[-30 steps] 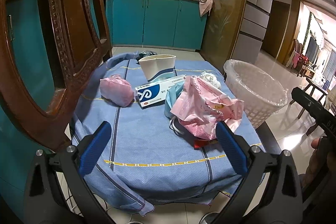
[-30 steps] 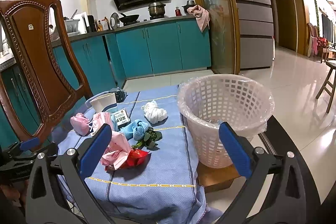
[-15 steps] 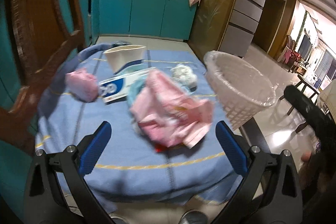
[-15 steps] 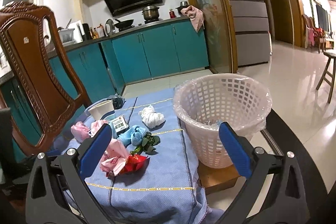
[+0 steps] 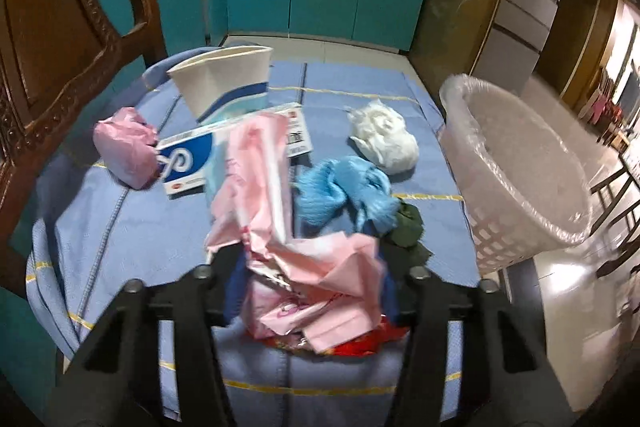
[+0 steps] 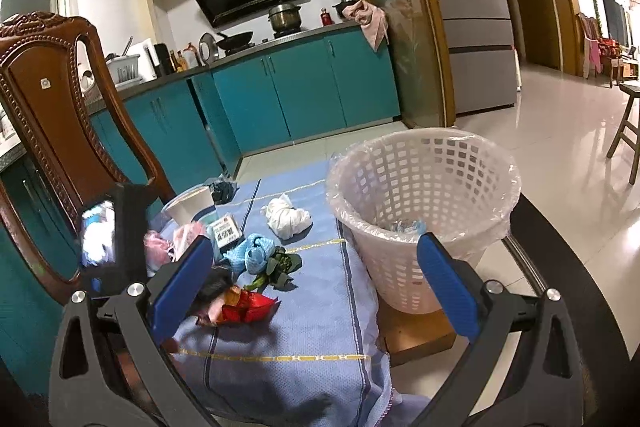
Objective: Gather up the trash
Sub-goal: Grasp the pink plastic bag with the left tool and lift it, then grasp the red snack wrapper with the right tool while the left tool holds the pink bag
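A crumpled pink wrapper (image 5: 304,267) lies near the front of the blue-clothed table (image 5: 120,227), over a red wrapper (image 5: 360,345). My left gripper (image 5: 312,291) is closing on it; the pink wrapper fills the gap and bunches up against both pads. Behind it are a blue cloth wad (image 5: 344,191), a white tissue ball (image 5: 384,135), a pink wad (image 5: 126,151), a blue-and-white box (image 5: 184,163), a paper cup (image 5: 224,79) and green leaves (image 5: 408,231). My right gripper (image 6: 316,283) hangs open over the table's front, holding nothing, with the lined white basket (image 6: 424,195) ahead on its right.
A carved wooden chair (image 6: 52,107) stands against the table's left side. The basket (image 5: 520,171) sits at the table's right edge on a low brown block. Teal kitchen cabinets (image 6: 300,95) are behind, with tiled floor to the right.
My left gripper has moved forward and down onto the pink wrapper, and its jaws have narrowed from wide open to around it. The right gripper has barely moved.
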`<state>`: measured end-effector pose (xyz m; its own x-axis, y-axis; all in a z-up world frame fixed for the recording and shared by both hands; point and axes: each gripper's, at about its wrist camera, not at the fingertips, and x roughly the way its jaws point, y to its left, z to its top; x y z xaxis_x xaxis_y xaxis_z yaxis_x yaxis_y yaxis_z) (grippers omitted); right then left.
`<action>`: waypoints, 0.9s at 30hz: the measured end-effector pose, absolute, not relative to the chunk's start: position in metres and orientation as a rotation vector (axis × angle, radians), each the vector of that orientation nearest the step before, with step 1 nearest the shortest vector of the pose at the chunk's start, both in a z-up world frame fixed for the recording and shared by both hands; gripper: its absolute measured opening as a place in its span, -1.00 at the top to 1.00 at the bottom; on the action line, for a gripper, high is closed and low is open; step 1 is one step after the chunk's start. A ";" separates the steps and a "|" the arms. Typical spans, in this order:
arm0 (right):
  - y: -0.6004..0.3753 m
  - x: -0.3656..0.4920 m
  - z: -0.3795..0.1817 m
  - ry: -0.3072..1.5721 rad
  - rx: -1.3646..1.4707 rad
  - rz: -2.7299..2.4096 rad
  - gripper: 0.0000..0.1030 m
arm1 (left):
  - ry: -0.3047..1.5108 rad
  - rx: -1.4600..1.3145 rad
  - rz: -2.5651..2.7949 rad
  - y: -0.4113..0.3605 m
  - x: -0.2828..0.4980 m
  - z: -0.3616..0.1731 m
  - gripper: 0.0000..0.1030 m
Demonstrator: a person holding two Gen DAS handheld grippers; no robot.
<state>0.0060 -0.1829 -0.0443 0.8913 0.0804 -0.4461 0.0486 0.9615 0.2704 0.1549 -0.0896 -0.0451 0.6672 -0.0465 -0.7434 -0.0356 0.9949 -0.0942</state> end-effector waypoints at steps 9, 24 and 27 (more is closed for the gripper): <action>-0.162 0.029 -0.064 0.629 0.202 0.134 -0.87 | 0.568 -0.122 -0.123 0.005 0.082 0.032 0.18; -0.056 0.085 -0.126 0.940 -0.263 0.380 0.96 | 0.545 -0.121 -0.121 0.047 0.060 0.009 0.18; -0.059 0.073 -0.114 0.915 -0.202 0.428 0.99 | 0.531 -0.126 -0.126 0.051 0.056 0.012 0.18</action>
